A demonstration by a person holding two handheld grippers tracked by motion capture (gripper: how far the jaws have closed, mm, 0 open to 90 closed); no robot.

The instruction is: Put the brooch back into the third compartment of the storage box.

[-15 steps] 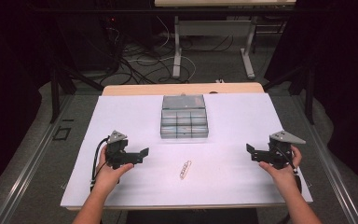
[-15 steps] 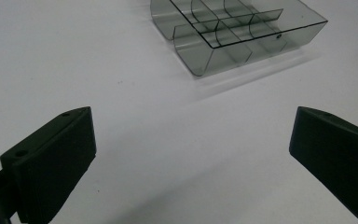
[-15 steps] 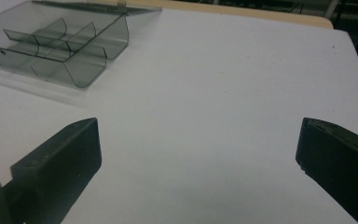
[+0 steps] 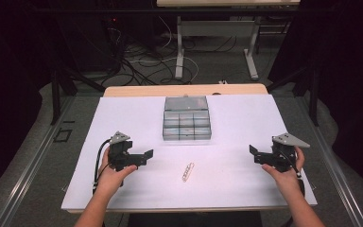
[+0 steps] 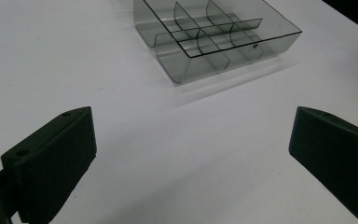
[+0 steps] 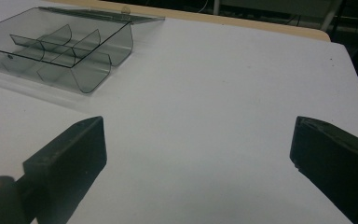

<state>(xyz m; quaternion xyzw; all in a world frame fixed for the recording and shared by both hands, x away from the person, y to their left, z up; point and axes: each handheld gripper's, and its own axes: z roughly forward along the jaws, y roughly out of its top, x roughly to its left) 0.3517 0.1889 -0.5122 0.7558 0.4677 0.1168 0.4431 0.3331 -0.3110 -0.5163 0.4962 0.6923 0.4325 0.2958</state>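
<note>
A clear plastic compartment box (image 4: 187,124) with several divided cells sits open at the middle back of the white table; it looks empty in the left gripper view (image 5: 214,35) and the right gripper view (image 6: 60,46). A small clear strip-like part (image 4: 187,171) lies on the table in front of the box. My left gripper (image 4: 144,156) rests at the left, held by a hand, jaws wide apart with nothing between them (image 5: 191,163). At the right my right gripper (image 4: 255,153) is held the same way, open and empty (image 6: 198,163).
The white table top (image 4: 236,184) lies on a wooden desk whose edge (image 4: 184,90) shows at the back. Beyond it are a second desk's legs (image 4: 179,52) and loose cables (image 4: 137,61) on the floor. A metal rail (image 4: 28,170) runs along the left side.
</note>
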